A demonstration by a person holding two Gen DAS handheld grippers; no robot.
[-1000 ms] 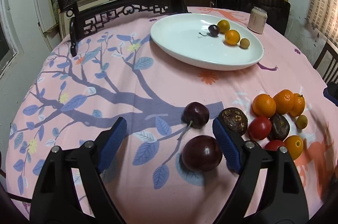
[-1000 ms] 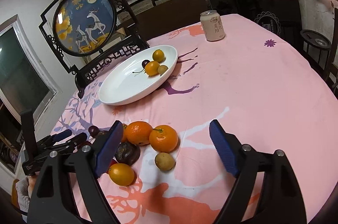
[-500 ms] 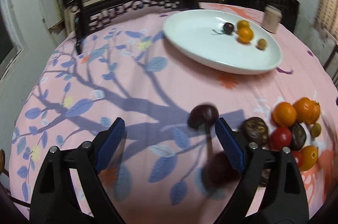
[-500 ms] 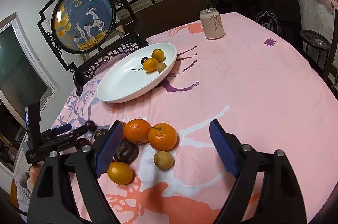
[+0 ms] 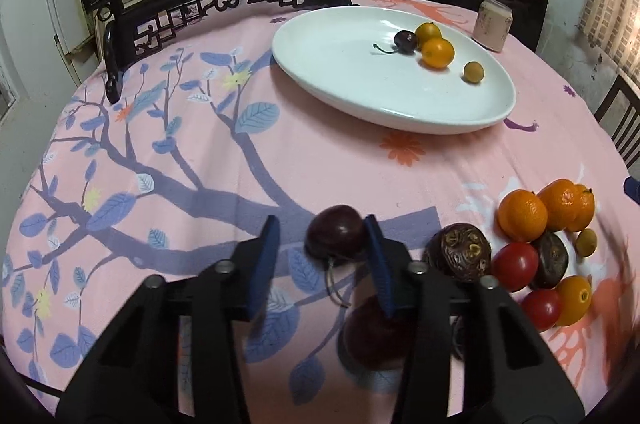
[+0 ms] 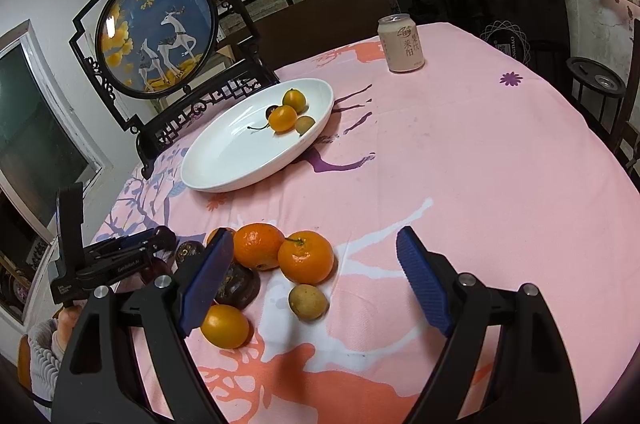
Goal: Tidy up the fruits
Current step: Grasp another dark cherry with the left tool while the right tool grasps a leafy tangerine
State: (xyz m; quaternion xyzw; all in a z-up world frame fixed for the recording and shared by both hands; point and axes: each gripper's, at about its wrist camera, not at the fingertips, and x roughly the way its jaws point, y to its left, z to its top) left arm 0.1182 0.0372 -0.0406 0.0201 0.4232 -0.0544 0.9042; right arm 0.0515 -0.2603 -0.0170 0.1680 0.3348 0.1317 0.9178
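One cherry (image 5: 337, 237), stem toward camera

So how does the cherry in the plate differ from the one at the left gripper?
The plate cherry lies in the white plate, beside a kumquat; the cloth cherry lies on the tablecloth between the jaws of the left gripper, which have just been closing. The plate cherry's stem points left, the cloth cherry's toward the camera. Both are dark red.
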